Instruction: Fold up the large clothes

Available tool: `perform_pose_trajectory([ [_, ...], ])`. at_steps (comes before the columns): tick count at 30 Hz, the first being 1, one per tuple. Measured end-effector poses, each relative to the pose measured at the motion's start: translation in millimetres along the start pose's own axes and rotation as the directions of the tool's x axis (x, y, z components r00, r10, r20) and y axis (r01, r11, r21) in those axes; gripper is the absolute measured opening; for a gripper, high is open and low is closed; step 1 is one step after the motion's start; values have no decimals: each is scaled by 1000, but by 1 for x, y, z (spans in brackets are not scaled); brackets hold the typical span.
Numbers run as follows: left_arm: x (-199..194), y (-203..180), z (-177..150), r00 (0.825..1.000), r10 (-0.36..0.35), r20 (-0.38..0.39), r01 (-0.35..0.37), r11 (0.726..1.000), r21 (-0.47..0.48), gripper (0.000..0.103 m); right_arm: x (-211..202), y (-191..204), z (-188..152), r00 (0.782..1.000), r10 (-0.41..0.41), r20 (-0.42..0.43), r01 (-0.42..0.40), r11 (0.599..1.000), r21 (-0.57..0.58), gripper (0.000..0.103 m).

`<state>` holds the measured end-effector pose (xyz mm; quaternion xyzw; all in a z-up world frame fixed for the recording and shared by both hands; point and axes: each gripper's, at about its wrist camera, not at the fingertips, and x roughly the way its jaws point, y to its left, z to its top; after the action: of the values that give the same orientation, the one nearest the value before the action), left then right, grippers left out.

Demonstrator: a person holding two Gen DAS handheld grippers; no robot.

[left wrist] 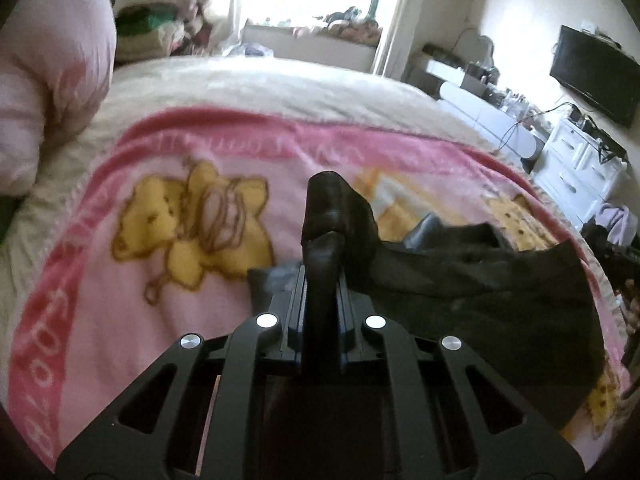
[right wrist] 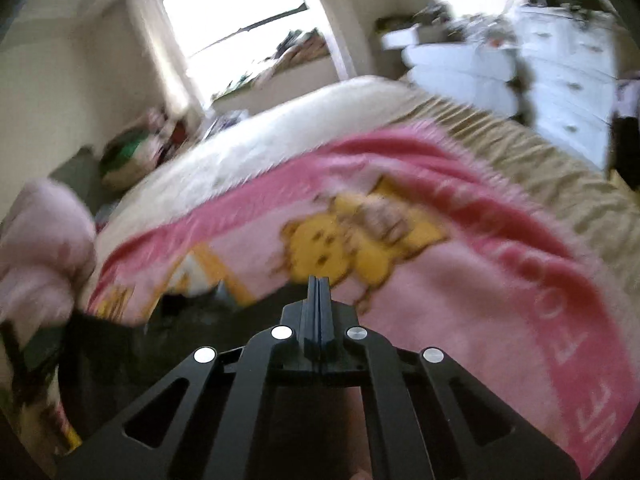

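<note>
- Pinching a bunched fold of the black garment (left wrist: 480,276), the left gripper (left wrist: 322,276) lifts it off the pink bear blanket (left wrist: 160,280) on the bed (left wrist: 260,76).
- Right gripper (right wrist: 319,280) is clenched; dark cloth lies just below and left, but any hold is unclear.

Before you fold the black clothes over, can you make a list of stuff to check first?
1. Left gripper pinching the black garment: ok, a bunch of cloth sticks up between its shut fingers.
2. Right gripper holding cloth: cannot tell; its fingers are shut tight, with no cloth showing between them.
3. Garment lying flat: not ok, it is rumpled.
4. Room on the pink bear blanket to lay the fold: ok.
5. Pink pillow out of the way: ok, it sits off at the bed's edge.
6. Right wrist view sharp: not ok, blurred.
</note>
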<state>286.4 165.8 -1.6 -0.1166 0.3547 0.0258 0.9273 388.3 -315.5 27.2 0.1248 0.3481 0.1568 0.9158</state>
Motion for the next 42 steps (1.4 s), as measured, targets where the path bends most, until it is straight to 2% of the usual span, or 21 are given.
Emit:
perform_pose_trajectory([
  [1,1,4,-2,1000,-8,-2,8,1000,-18,5,5,9,-5,999,13,-31,-15,999,-46,17],
  [2,2,8,-3,1000,-18,-6,18,999,-39,5,8,16,-9,999,6,-45,-9,997,-77,49],
  [3,3,11,-4,1000,-25,-10,25,998,-54,5,12,21,-11,998,-8,-54,3,995,-102,65],
  [4,4,13,-5,999,-30,-13,29,997,-65,5,19,27,-14,997,-27,-74,18,992,-122,76],
  [6,2,12,-3,999,-31,-9,31,997,-65,5,35,34,-17,991,-79,-107,64,988,-141,70],
  [8,-4,10,-1,999,-42,10,43,997,-66,5,46,38,-18,989,-76,-129,56,987,-150,14],
  [9,-9,8,2,998,-52,31,54,996,-66,5,45,39,-18,989,-91,-120,72,985,-155,12],
  [10,-14,7,4,997,-59,47,62,996,-66,5,40,40,-16,993,-62,-100,47,988,-145,9],
  [12,-18,3,9,996,-56,72,60,997,-54,5,23,38,-10,999,-24,-37,19,991,-132,9],
  [15,-6,-1,13,998,-22,60,25,999,-48,5,18,32,-2,999,-42,13,43,992,-118,9],
  [20,25,-7,8,998,56,-5,-56,998,-6,6,56,28,-10,990,-130,-61,122,985,-126,9],
  [22,34,-5,4,997,63,-31,-64,998,-11,7,69,26,-18,982,-171,-83,158,977,-146,9],
  [34,52,6,-7,993,90,-81,-93,995,-31,17,95,19,-38,964,-235,-127,213,963,-162,14],
  [37,50,4,-7,992,97,-83,-100,995,-25,18,92,18,-37,962,-238,-131,218,964,-150,21],
  [38,48,5,-7,992,97,-81,-100,995,-28,19,89,18,-37,962,-241,-128,222,964,-144,28],
  [40,45,5,-7,992,99,-78,-101,994,-31,22,84,15,-37,963,-235,-130,221,968,-116,35],
  [42,40,6,-7,992,103,-72,-106,993,-41,31,72,8,-38,974,-190,-120,184,981,-57,48],
])
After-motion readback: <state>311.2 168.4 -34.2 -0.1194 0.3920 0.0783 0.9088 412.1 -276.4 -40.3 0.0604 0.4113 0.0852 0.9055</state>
